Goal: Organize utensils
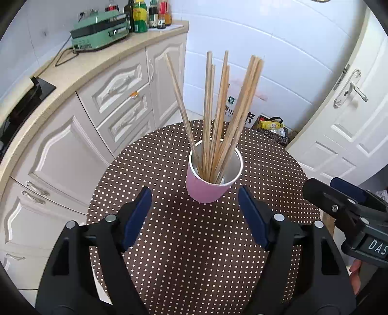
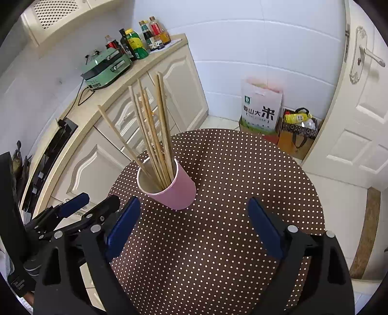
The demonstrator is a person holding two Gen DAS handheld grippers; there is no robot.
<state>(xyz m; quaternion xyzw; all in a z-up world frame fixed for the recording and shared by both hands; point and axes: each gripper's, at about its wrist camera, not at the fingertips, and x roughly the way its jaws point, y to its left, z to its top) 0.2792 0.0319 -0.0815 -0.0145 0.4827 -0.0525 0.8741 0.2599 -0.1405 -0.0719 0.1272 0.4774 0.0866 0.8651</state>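
Blue pads of the left gripper (image 1: 195, 193) stand wide apart, with nothing between them but the dotted cloth of the round table (image 1: 169, 242). Just beyond its fingertips is the pink cup (image 1: 206, 189), upright on the cloth and not touched by either pad. Inside the cup stands a bundle of wooden chopsticks (image 1: 218, 109), which lean outward in a fan; one of them leans far to the left, away from the others.

In its own view, the right gripper (image 2: 194, 206) is also wide open and holds nothing. The cup is near its left pad but apart from it, and the cloth in front of the right pad is bare. Each gripper shows at the edge of the other's view, so they are side by side at the near edge of the table.

Behind the table, on the left, runs a beige counter (image 1: 97, 63) over cream cabinet doors, with a green cooking appliance (image 1: 99, 34) and several bottles (image 1: 145, 14) on it. A rice bag (image 2: 262, 109) stands on the floor against the white wall, and a white door (image 2: 363, 121) is on the right.
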